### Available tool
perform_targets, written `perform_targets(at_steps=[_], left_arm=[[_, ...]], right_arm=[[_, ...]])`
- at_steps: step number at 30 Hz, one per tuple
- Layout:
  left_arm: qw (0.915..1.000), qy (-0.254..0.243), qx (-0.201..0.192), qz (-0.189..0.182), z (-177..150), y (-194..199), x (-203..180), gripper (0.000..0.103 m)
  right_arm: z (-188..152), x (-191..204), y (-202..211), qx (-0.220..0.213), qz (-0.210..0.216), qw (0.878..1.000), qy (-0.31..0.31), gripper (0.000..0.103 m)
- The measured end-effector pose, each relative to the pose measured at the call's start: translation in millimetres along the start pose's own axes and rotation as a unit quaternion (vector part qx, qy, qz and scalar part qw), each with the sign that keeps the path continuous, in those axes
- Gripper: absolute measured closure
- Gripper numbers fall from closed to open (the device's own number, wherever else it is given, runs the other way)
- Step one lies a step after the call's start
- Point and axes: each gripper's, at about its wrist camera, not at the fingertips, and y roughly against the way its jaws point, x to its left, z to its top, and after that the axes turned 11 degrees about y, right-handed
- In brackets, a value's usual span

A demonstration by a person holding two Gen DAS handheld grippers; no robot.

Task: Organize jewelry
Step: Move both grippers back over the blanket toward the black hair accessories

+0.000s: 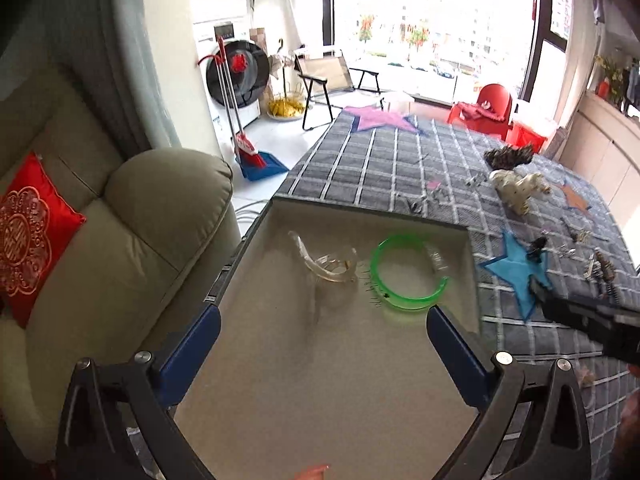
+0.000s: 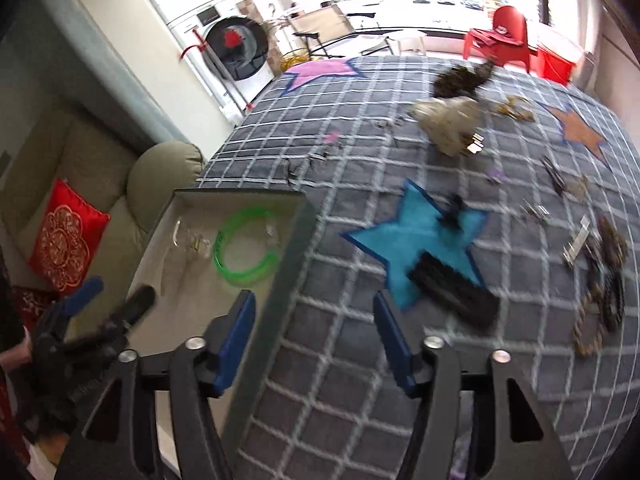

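A grey open box lies on the checked bed cover; it also shows in the right wrist view. Inside lie a green bangle and a clear bangle. My left gripper is open and empty above the box floor. My right gripper is open and empty over the cover just right of the box wall. A black comb-like hair clip lies on the blue star patch ahead of it. More jewelry and clips are scattered at the right.
A cream scrunchie and a dark one lie farther back on the bed cover. A beige sofa with a red cushion stands left of the bed. The right gripper's body crosses the left wrist view.
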Motion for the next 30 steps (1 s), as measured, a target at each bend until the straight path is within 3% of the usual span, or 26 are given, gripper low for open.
perform_targets(at_steps=[6, 18, 30], left_arm=[[0.9995, 0.002, 0.01, -0.028, -10.0, 19.5, -13.1, 0.0], [0.9937, -0.069, 0.026, -0.085, -52.0, 53.8, -87.3, 0.0], [0.9908, -0.081, 0.062, -0.089, -68.2, 30.9, -141.9, 0.0]], right_arm=[[-46.2, -31.6, 30.5, -0.001, -0.009, 0.999, -0.035, 0.023], [-124.2, -101.4, 81.1, -0.013, -0.046, 0.994, -0.098, 0.017], [-159.4, -159.1, 100.9, -0.013, -0.09, 0.986, -0.14, 0.017]])
